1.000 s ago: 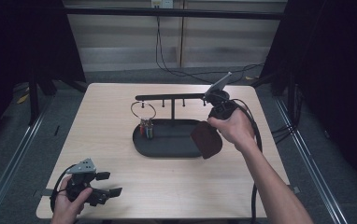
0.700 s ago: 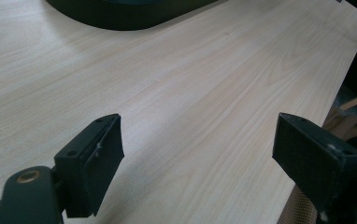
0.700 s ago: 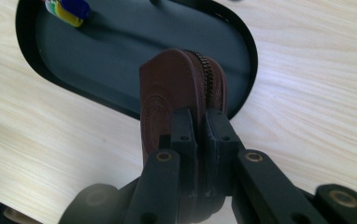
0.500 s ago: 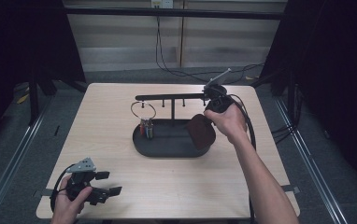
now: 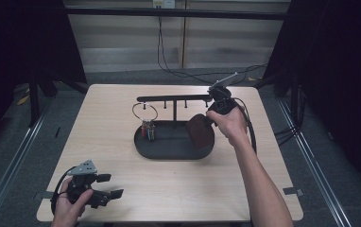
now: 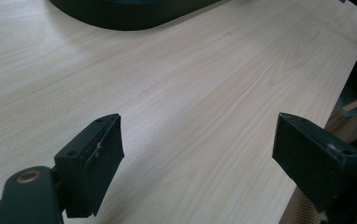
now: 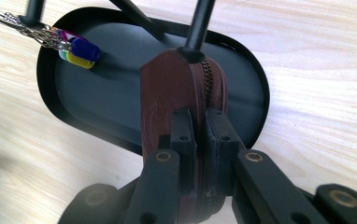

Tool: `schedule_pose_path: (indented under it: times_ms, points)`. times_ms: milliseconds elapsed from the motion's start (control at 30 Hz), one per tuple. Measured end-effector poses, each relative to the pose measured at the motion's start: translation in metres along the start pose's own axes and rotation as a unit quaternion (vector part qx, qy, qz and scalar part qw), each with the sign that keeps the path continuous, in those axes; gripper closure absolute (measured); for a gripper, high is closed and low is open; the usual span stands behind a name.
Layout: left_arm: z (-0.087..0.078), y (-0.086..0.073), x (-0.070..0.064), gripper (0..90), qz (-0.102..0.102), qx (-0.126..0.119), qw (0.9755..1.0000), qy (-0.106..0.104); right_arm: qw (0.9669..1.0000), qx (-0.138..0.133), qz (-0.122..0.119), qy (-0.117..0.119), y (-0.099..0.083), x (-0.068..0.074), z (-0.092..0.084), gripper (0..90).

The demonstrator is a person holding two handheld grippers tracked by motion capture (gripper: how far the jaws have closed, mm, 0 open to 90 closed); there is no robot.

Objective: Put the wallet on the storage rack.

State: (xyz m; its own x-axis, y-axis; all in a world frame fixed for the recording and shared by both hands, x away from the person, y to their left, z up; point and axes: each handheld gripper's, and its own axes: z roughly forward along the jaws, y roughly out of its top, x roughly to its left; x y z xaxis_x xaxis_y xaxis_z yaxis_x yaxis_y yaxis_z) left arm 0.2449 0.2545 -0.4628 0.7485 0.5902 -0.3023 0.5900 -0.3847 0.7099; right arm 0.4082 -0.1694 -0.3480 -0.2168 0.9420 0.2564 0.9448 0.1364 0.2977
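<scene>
A brown leather zip pouch (image 5: 201, 131) (image 7: 167, 93) hangs upright over the right end of a black oval tray (image 5: 169, 153) (image 7: 256, 84). My right gripper (image 5: 208, 118) (image 7: 197, 123) is shut on the pouch's zip edge from above. A post of the black hook stand (image 5: 174, 98) rises just behind the pouch. A key ring (image 5: 145, 111) hangs from the stand's left end, and its coloured tags (image 5: 148, 130) (image 7: 78, 51) reach down to the tray. My left gripper (image 5: 111, 185) (image 6: 200, 149) rests open and empty near the table's front left corner.
The light wooden table (image 5: 122, 109) ends close behind the left hand at the front edge. Cables (image 5: 249, 127) trail from the right gripper off the table's right side. Metal rails (image 5: 311, 161) run along the floor on both sides.
The right hand has carried the pouch a little away and to the left, in over the tray's right end. The left hand has stayed still.
</scene>
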Motion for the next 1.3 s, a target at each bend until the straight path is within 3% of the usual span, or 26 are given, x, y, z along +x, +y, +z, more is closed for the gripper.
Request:
schedule_pose_path:
  times_ms: [300, 567, 933, 1300]
  points:
    - [-0.001, 0.000, -0.001, 16.2, 0.003, -0.002, 1.0000, -0.007, 0.9996, -0.003, 0.024, 0.013, -0.004, -0.008, 0.022, 83.1]
    - [-0.001, 0.000, -0.001, 16.2, 0.000, -0.001, 1.0000, -0.006, 0.9981, -0.021, 0.048, 0.032, -0.005, -0.019, 0.041, 83.1]
    - [0.000, 0.000, -0.001, 16.1, 0.000, 0.001, 0.9998, -0.019, 0.9935, -0.035, 0.083, 0.069, -0.012, -0.036, 0.064, 82.9]
    - [-0.001, -0.001, -0.001, 16.1, -0.001, -0.002, 0.9999, -0.016, 0.9965, -0.034, 0.071, 0.029, -0.013, -0.038, 0.076, 78.6]
